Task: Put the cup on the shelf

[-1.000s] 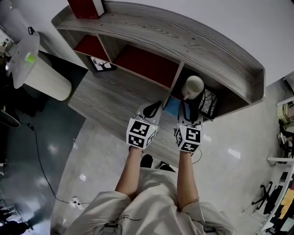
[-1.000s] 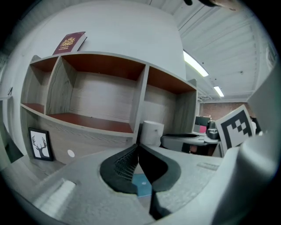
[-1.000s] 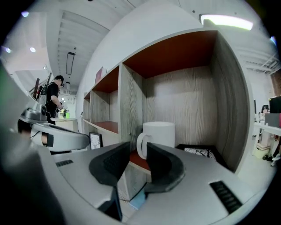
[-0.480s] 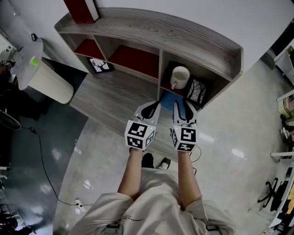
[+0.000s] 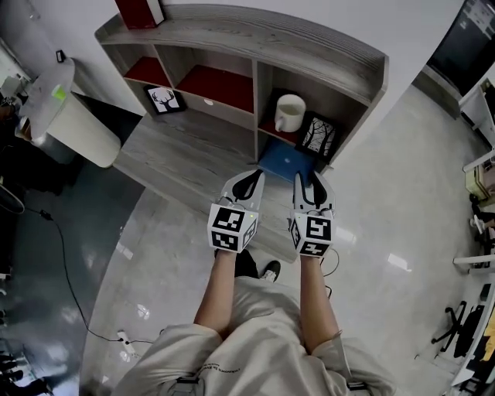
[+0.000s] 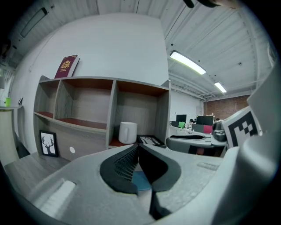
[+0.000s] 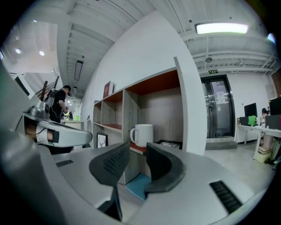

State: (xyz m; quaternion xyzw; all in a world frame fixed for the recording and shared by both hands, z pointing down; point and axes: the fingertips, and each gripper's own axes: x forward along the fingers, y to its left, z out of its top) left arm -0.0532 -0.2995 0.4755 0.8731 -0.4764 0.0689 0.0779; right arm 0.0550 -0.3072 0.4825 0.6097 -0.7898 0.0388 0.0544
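Note:
The white cup [image 5: 289,113] stands upright on the red floor of the right-hand compartment of the grey wooden shelf [image 5: 232,35], with nothing touching it. It also shows in the left gripper view as the cup [image 6: 127,132] and in the right gripper view as the cup [image 7: 142,134], handle to the left. My right gripper [image 5: 308,178] hangs in front of and below that compartment, open and empty, and the right gripper [image 7: 138,151] has a clear gap between its pads. My left gripper [image 5: 254,176] is beside it, shut on nothing, and the left gripper [image 6: 136,148] has its tips together.
A framed tree print [image 5: 317,133] leans beside the cup. A blue book [image 5: 288,162] lies on the low wooden platform [image 5: 186,155] under the shelf. A deer picture [image 5: 162,99] stands at the left, a red book [image 5: 139,11] on top. A white round table [image 5: 73,116] is far left.
Both grippers have drawn back from the shelf, the right one away from the cup. The cup stays in its compartment. The head view has shifted, showing more of the shelf front.

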